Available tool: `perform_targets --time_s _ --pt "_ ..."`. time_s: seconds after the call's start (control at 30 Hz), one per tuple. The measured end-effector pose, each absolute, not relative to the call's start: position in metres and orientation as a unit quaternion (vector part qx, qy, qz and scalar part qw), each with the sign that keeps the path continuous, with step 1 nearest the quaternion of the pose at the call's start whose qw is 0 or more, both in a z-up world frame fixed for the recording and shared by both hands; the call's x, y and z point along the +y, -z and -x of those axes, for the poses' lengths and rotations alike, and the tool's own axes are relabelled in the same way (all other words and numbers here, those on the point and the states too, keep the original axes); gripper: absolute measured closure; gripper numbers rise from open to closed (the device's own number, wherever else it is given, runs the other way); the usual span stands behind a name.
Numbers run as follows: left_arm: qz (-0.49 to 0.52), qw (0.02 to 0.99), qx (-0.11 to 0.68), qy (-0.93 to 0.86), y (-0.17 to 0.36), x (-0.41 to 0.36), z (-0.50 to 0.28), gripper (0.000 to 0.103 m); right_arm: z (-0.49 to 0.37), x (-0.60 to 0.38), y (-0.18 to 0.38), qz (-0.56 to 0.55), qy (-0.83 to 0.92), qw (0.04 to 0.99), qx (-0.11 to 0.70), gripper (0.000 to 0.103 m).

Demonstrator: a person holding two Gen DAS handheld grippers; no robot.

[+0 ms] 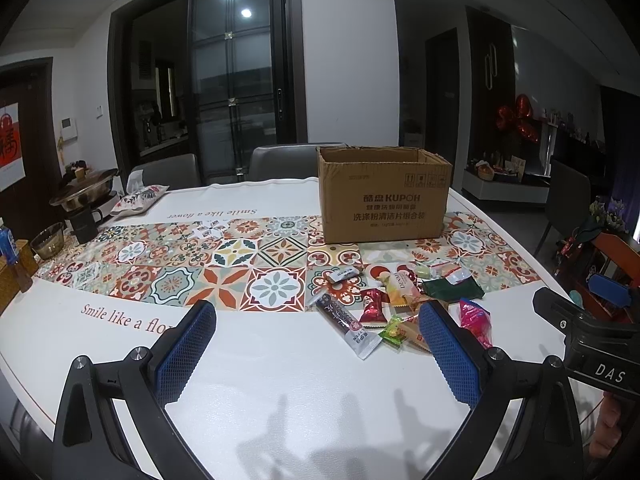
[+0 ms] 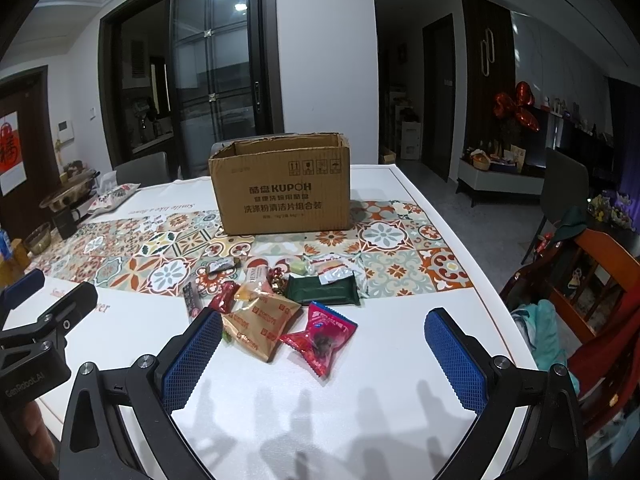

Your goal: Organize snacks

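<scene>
The left gripper (image 1: 318,320) is held low over the near, white part of the table (image 1: 260,380), level and pointed toward the far side. Its jaws are spread wide and nothing is held between them. The right gripper (image 2: 324,328) is held in the same attitude just to the right of it, jaws likewise spread and empty.

The snacks are gathered in a loose pile on the table, at the near edge of the patterned runner (image 1: 180,264). In the left wrist view, the pile lies ahead and to the right, beside the right finger (image 1: 448,344); a long dark bar (image 1: 346,320) lies nearest the gap. In the right wrist view, a pink packet (image 2: 322,338) and a tan packet (image 2: 260,324) lie ahead between the fingers, the tan packet just beside the left finger (image 2: 196,356). A dark green packet (image 2: 324,290) lies farther out.

An open cardboard box (image 2: 282,196) stands upright on the runner, beyond the pile.
</scene>
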State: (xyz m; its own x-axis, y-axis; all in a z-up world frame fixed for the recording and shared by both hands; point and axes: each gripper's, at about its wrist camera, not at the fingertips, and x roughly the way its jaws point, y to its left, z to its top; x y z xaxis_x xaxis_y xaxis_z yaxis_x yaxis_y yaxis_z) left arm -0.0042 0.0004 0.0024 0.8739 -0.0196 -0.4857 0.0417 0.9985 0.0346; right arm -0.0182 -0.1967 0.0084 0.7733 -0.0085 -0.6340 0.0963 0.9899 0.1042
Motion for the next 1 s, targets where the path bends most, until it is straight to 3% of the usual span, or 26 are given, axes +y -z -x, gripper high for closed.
perform_targets --time_s 1.0 --pt "-0.021 0.968 0.251 0.016 -0.0007 0.0 0.0039 0.0 0.0184 -0.195 -0.0077 -0.065 0.026 0.939 0.336 0.001"
